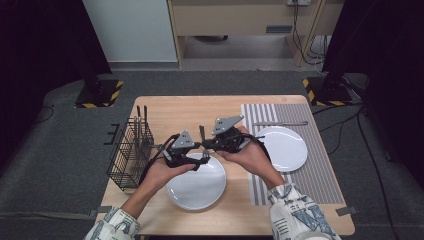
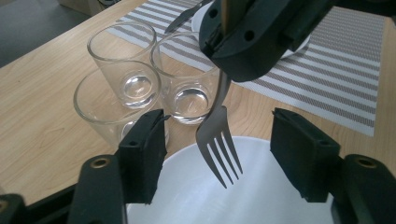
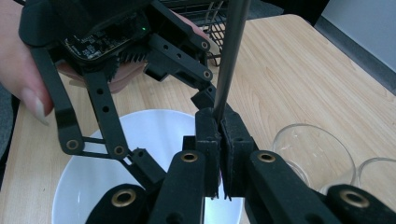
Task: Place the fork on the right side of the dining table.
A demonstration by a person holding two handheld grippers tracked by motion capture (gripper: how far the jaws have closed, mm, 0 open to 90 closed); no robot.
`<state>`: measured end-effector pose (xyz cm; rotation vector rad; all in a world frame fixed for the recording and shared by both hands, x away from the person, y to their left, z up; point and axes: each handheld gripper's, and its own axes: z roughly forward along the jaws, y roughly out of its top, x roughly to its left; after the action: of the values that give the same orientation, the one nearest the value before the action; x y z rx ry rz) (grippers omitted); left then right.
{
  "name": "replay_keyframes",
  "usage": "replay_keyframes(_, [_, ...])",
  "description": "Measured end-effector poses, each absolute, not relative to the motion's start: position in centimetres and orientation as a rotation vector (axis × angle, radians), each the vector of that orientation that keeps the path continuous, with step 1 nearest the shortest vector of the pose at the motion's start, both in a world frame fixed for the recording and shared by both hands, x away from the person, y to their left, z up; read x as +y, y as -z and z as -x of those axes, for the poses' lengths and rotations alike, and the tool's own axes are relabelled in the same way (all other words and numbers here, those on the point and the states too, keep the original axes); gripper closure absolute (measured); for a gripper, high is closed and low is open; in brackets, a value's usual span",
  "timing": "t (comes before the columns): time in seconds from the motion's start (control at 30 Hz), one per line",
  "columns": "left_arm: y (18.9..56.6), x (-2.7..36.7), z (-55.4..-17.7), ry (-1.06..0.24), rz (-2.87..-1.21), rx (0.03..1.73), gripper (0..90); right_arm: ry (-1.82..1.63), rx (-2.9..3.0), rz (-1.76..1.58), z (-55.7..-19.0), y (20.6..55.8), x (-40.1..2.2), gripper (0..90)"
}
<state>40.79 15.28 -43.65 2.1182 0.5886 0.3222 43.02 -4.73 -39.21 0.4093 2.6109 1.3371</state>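
- Hanging tines-down, the fork (image 2: pixel 218 140) runs its long axis nearly upright in the left gripper view, leaning a little, with the handle rising into the right gripper (image 2: pixel 224 70) above it.
- In the right gripper view the fork's handle (image 3: pixel 229 60) stands up out of the pinched jaws and leans slightly toward the top of that picture.
- The right gripper (image 3: pixel 219 154) is squeezed fully together on the handle, so the fork is carried by this gripper alone.
- The left gripper (image 2: pixel 217 154) stands part open, with 1 jaw on each side of the tines; neither pad touches the fork, and gaps show on both sides.
- The fork head sits between the left gripper's jaws, nearer the left one in that view.
- Directly beneath both grippers lies a white plate (image 2: pixel 187 196); the tines hang above it without touching.
- Beyond the left gripper's jaws stand 3 empty glasses (image 2: pixel 135 70), close together on the wooden table (image 2: pixel 37 116), with a striped mat (image 2: pixel 336 79) behind them.
- In the high view the left gripper (image 1: pixel 200 152) and right gripper (image 1: pixel 202 142) meet tip to tip above the near plate (image 1: pixel 197 187).
- A second plate (image 1: pixel 285 147) lies on the mat, off to the right gripper's side, and a wire basket (image 1: pixel 131 152) stands to the left gripper's outer side.
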Motion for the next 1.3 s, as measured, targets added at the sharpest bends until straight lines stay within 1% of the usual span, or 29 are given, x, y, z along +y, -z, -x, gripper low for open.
replay_keyframes(0.07, [43.6, 15.3, -40.8, -0.333, -2.112, 0.594, 40.4, -1.336, 2.612, -0.402, -42.9, 39.1, -4.7, 87.4])
replay_keyframes(0.1, [43.7, 15.3, -40.8, -0.332, -2.113, 0.595, 41.3, -1.336, 2.611, -0.401, -42.9, 39.0, -4.7, 87.4])
replay_keyframes(0.2, [43.7, 15.3, -40.7, -0.331, -2.122, 0.587, 48.9, -1.338, 2.609, -0.395, -42.8, 38.9, -4.7, 87.3])
replay_keyframes(0.4, [44.2, 15.3, -40.9, -0.319, -2.122, 0.585, 58.5, -1.352, 2.603, -0.396, -42.9, 38.7, -5.0, 87.3])
replay_keyframes(0.5, [44.4, 15.2, -41.1, -0.300, -2.115, 0.590, 60.8, -1.359, 2.603, -0.390, -42.7, 38.6, -4.9, 87.4])
replay_keyframes(0.63, [44.5, 15.3, -41.2, -0.283, -2.089, 0.579, 61.6, -1.365, 2.608, -0.367, -42.6, 38.7, -4.7, 87.4])
replay_keyframes(0.73, [44.6, 15.5, -41.4, -0.280, -2.090, 0.584, 64.1, -1.370, 2.611, -0.363, -42.6, 38.7, -4.7, 87.3])
replay_keyframes(0.87, [44.7, 15.6, -41.5, -0.245, -2.082, 0.582, 67.5, -1.370, 2.612, -0.360, -42.6, 38.7, -4.7, 87.3])
replay_keyframes(1.17, [45.0, 15.8, -42.1, -0.190, -2.084, 0.564, 68.7, -1.357, 2.612, -0.328, -42.4, 38.8, -4.6, 87.3])
replay_keyframes(1.3, [44.9, 15.9, -42.2, -0.182, -2.091, 0.547, 73.5, -1.363, 2.612, -0.328, -42.4, 38.8, -4.7, 87.4])
